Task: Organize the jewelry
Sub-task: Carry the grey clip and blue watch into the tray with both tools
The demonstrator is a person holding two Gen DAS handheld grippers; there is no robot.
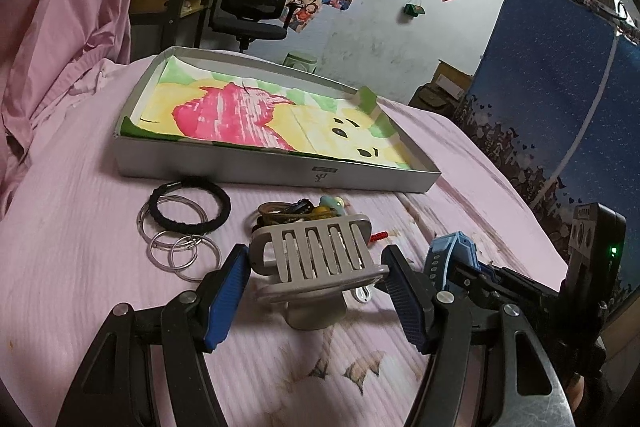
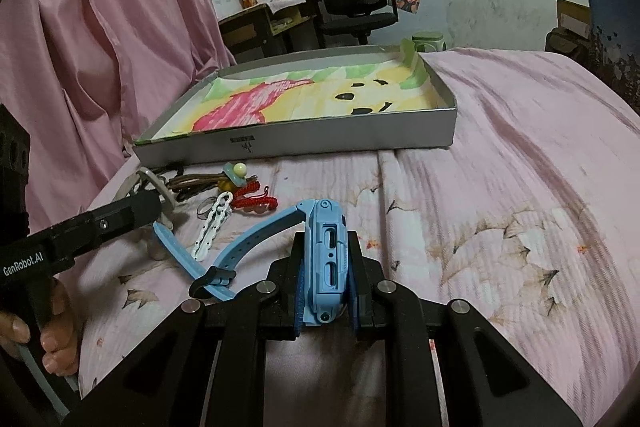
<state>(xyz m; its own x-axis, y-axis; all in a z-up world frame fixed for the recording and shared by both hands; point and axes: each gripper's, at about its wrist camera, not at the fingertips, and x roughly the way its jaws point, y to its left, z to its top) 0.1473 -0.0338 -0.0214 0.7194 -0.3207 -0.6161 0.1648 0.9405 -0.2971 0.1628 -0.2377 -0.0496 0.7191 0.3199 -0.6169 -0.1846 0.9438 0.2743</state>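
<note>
Right-wrist view: the right gripper (image 2: 326,279) is clamped on the body of a blue watch (image 2: 326,259), held on edge with its port side up; the strap (image 2: 224,255) trails down-left onto the pink bedspread (image 2: 500,211). Left-wrist view: the left gripper (image 1: 316,287) stands with its jaws apart on either side of a grey slotted stand (image 1: 320,259), the blue pads not visibly pressing on it. Loose pieces lie just behind and beside the stand: a black hair band (image 1: 192,205), metal rings (image 1: 180,247), a white chain (image 2: 214,227), red cords (image 2: 254,197) and a beaded tangle (image 2: 224,179). The grey tray (image 2: 320,143) with a painted liner sits farther back, with nothing in it.

Risks, as judged: the dangling strap may snag the chain or cords and drag them along when the watch travels; the narrow grip on a smooth case may let it twist or slip; the left jaws, if closed off-centre, may tip the stand on the soft bedding.
</note>
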